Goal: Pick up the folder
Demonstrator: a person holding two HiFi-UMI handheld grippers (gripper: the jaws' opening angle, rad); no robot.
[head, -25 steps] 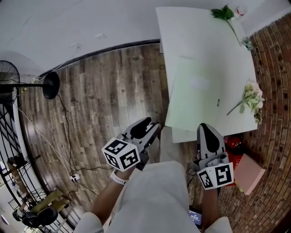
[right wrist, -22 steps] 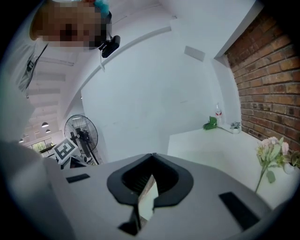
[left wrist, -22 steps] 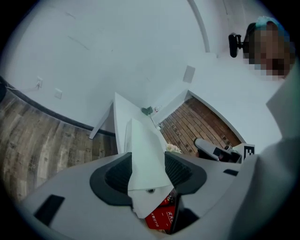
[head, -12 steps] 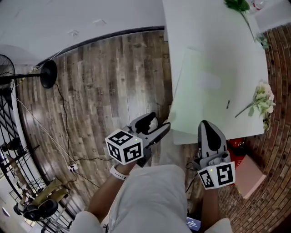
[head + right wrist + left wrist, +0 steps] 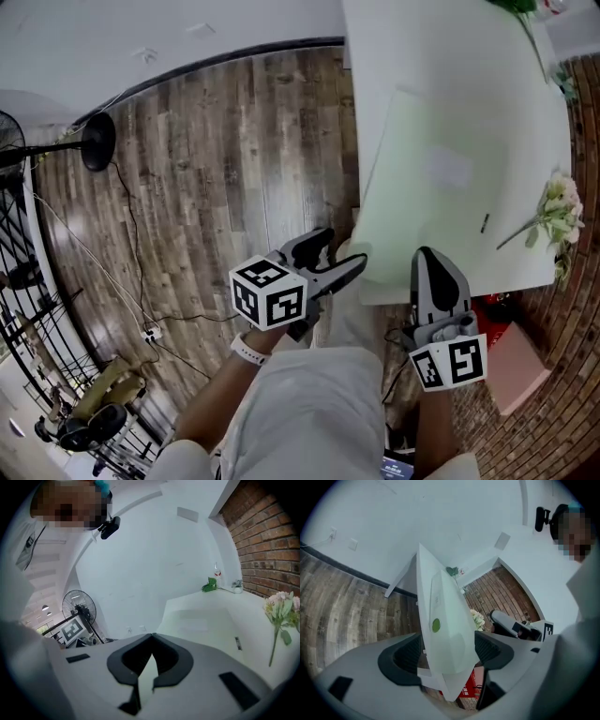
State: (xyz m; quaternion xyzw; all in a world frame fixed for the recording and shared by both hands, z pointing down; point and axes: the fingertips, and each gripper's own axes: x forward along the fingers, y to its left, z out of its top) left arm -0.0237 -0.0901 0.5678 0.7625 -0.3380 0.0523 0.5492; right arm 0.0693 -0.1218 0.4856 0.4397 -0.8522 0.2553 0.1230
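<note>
- The left gripper [image 5: 345, 248] has its jaws wide, and they have just been opening. The near left corner of the pale green folder [image 5: 431, 187] is framed between them, with no pad pressing on it. If they close before the corner is well between the pads, they probably pinch air or only nudge the folder.
- The folder lies flat on the white table [image 5: 394, 56], its near edge close to the table's near edge. Seen edge-on from the left gripper view, folder and tabletop look like one slab. A lower jaw that comes in too high may slide over the cover; too low, it may strike the table's edge.
- A grip on one corner alone may let the thin folder sag, fan open or slip out as it rises.
- The right gripper [image 5: 431, 261] has its jaws together and empty, just short of the table's near edge. Shut like this it gives no support unless it opens first.
- A small dark item [image 5: 485, 223] lies by the folder's right edge, with a flower sprig [image 5: 561, 208] just beyond. A dragged folder could sweep either of them.
</note>
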